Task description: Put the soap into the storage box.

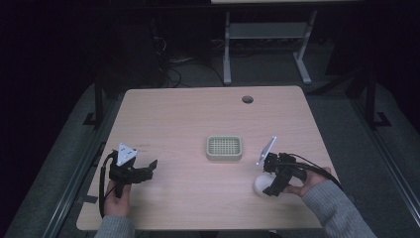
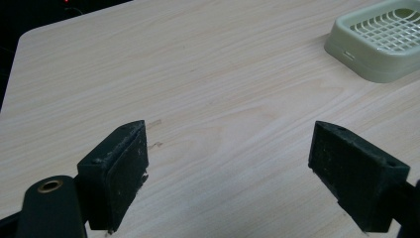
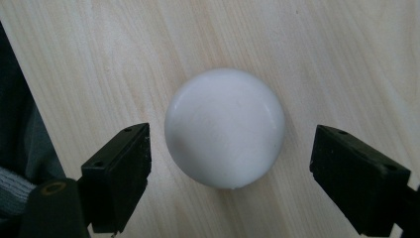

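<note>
A round white soap-like lump point(image 3: 225, 128) lies on the wooden table point(image 1: 188, 114) near the front right; in the high view the lump point(image 1: 260, 184) is partly covered by my right gripper point(image 1: 274, 187). In the right gripper view that gripper point(image 3: 230, 173) points down at the lump, open, one jaw on each side and neither touching it. A pale green slotted tray point(image 1: 224, 147) sits at the table's middle and also appears in the left gripper view as the tray point(image 2: 384, 42) at the far right. My left gripper point(image 1: 151, 167) hovers at the front left, open and holding nothing point(image 2: 228, 163).
A round cable hole point(image 1: 247, 99) is cut near the table's far edge. Beyond the table a grey desk frame point(image 1: 267, 44) stands on the dark floor with cables beside it. A grey sleeve point(image 3: 15, 173) borders the right gripper view's left side.
</note>
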### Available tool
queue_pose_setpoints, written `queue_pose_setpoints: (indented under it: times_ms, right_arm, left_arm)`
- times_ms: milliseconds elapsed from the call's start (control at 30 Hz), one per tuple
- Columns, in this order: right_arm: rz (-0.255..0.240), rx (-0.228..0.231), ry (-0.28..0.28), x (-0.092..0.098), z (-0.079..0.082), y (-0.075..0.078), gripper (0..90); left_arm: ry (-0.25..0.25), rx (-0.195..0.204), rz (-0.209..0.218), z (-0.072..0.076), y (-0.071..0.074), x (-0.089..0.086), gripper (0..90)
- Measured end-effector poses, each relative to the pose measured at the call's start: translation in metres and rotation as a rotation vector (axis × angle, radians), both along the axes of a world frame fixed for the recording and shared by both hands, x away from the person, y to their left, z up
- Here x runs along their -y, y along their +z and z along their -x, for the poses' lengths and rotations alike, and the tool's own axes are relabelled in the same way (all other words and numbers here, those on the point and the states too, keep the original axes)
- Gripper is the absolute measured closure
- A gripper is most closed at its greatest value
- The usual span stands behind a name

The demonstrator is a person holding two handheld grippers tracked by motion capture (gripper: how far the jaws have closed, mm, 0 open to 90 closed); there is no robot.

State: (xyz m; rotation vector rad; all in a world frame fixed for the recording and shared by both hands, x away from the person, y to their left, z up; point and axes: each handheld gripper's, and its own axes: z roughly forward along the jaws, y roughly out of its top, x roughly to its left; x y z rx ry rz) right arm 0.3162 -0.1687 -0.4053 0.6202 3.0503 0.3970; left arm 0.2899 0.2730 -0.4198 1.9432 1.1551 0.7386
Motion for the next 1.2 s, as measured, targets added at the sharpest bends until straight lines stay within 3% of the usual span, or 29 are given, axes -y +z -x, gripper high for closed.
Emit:
queue_pose_setpoints:
  times_ms: [1200]
  right_arm:
    - [0.049,-0.023,0.016,-0.012,-0.003,-0.021,15.5]
  left_arm:
    - [-0.004,0.002,0.000,0.000,0.000,0.001,15.2]
